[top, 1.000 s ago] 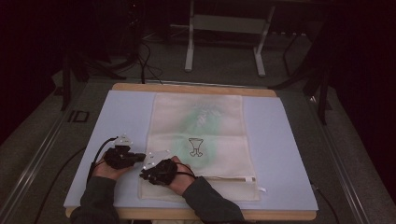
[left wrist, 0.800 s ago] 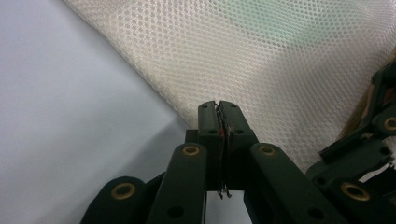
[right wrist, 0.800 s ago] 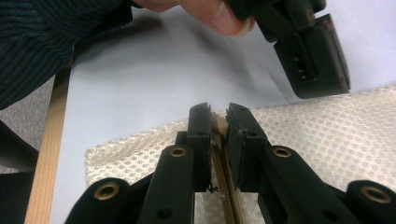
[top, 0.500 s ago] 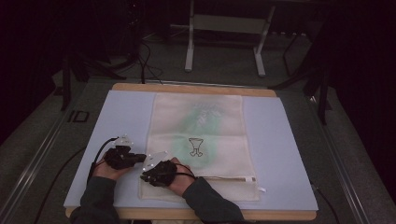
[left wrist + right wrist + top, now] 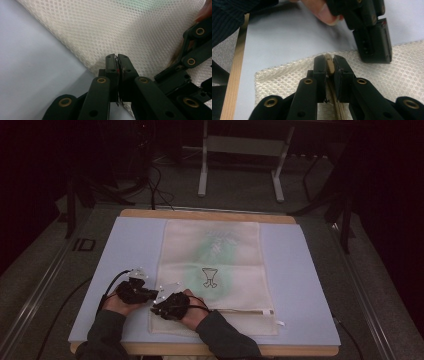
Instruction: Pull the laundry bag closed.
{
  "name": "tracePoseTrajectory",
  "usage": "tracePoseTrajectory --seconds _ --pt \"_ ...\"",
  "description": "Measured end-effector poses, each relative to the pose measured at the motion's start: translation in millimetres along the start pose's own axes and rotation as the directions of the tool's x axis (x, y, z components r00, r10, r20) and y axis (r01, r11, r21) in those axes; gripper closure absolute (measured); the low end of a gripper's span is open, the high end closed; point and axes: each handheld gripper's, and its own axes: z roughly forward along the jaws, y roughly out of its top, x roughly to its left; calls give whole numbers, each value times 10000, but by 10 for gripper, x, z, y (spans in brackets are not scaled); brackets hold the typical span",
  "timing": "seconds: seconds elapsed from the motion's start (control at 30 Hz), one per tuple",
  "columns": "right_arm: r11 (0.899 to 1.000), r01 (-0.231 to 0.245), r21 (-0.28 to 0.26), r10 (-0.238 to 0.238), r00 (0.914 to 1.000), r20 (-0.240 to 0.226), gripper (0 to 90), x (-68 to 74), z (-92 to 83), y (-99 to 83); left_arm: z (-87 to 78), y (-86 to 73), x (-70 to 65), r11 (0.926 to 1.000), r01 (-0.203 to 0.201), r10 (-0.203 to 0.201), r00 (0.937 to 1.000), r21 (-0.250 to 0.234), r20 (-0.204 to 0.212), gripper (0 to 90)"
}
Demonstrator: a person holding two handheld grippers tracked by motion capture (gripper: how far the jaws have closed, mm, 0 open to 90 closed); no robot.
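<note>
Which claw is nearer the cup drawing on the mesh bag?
Right. The right claw sits just below-left of the drawing, on the bag; the left claw is at the bag's left edge.

There is one mesh bag (image 5: 214, 270) lying flat on one surface (image 5: 130, 250). The bag has one zipper (image 5: 240, 310) and one small drawing (image 5: 209, 277) on it, and maybe one pale green print higher up, but that part is too faint to be sure. Two tools are there, one left tool (image 5: 150, 294) and one right tool (image 5: 156, 307). Two hands hold them. One metal stand (image 5: 240, 165) is behind the surface.
</note>
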Motion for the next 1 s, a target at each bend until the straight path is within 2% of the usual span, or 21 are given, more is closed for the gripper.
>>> tracePoseTrajectory --seconds 0.17,0.2,0.33,0.57,0.87,1.0 --pt "10000 46 1 -46 10000 56 815 3 1 -2 -11 -5 -39 9998 -68 70 9999 199 -89 880" --pt "10000 50 -8 -50 10000 61 815 3 1 -3 -20 -10 -72 9993 -145 153 9997 359 -213 885" --pt "9999 113 16 -113 9999 121 816 7 2 1 -31 -20 -111 9989 -148 167 9990 450 -420 892" --pt "10000 72 -8 -71 9997 231 816 19 4 -4 -55 -48 -133 9985 -68 91 9991 550 -415 896" --pt "10000 68 -41 -66 9993 364 819 36 -9 -12 -54 -42 -176 9976 -37 84 9976 685 -684 898" --pt "10000 42 -49 -40 9992 398 819 43 -14 -21 -69 -59 -192 9971 -9 55 9981 756 -613 898"
